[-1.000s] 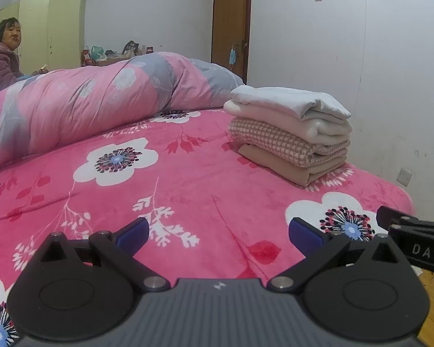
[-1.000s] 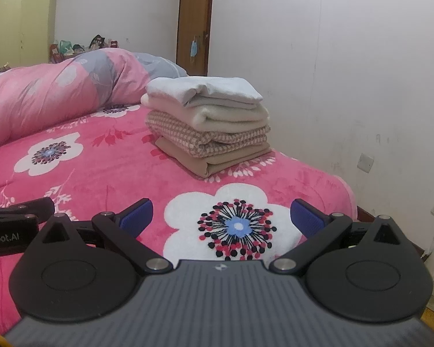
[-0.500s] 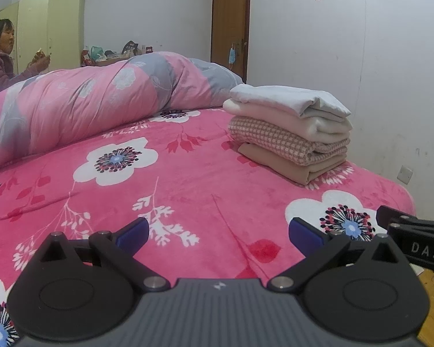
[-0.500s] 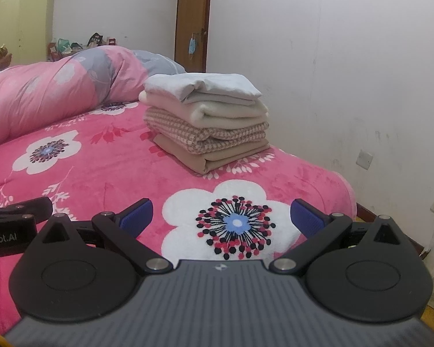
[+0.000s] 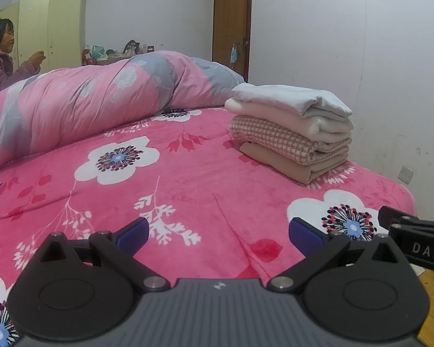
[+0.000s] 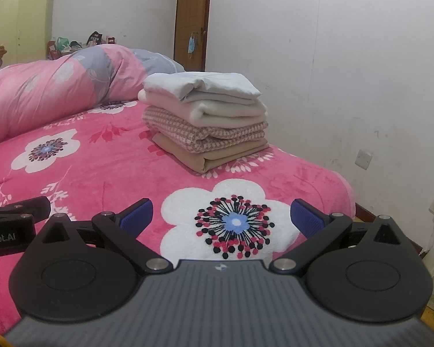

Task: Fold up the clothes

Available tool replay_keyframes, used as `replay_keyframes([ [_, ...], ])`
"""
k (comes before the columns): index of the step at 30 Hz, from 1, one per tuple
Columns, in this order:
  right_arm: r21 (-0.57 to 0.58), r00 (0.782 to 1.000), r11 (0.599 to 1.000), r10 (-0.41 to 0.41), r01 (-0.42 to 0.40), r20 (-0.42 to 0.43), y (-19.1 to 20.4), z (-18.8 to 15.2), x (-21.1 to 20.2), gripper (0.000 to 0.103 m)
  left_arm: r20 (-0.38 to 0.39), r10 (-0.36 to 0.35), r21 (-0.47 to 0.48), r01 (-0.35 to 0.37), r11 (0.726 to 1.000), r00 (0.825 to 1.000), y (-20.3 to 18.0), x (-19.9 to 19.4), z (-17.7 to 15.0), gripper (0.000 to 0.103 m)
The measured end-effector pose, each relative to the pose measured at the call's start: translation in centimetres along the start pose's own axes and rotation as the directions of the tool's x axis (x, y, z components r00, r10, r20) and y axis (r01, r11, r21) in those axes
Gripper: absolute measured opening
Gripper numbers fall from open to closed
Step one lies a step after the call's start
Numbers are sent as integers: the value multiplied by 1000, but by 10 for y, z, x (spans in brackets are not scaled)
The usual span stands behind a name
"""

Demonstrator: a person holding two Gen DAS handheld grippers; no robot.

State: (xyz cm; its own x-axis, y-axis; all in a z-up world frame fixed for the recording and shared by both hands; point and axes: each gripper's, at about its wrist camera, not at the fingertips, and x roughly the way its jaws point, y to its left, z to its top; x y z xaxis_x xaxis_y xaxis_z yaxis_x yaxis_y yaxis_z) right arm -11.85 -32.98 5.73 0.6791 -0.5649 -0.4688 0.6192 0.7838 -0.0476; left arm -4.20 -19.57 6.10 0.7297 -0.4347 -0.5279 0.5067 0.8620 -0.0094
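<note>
Almost nothing has shifted over the last second: left claw (image 5: 218, 232) and right claw (image 6: 221, 217) still hover spread wide and empty (nothing pinched) over the bed (image 5: 188, 179), the folded stack (image 6: 205, 121) resting near its far edge, so folding looks finished

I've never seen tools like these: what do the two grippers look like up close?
Both match: the left gripper and right gripper have ribbed grey bodies, two round black discs, black linkage bars with silver pins, and blue finger pads. White lettering marks their sides.

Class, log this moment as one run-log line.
left tongs: open, empty | right tongs: open, empty | folded stack: four items on bed
</note>
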Motion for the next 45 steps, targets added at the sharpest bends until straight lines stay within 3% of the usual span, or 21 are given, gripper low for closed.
replay_keyframes([
  [45,-3,1000,1000,2,-2,-12,2,0,4,102,-3,16,0,-16,1000,1000,4,2,2,103],
])
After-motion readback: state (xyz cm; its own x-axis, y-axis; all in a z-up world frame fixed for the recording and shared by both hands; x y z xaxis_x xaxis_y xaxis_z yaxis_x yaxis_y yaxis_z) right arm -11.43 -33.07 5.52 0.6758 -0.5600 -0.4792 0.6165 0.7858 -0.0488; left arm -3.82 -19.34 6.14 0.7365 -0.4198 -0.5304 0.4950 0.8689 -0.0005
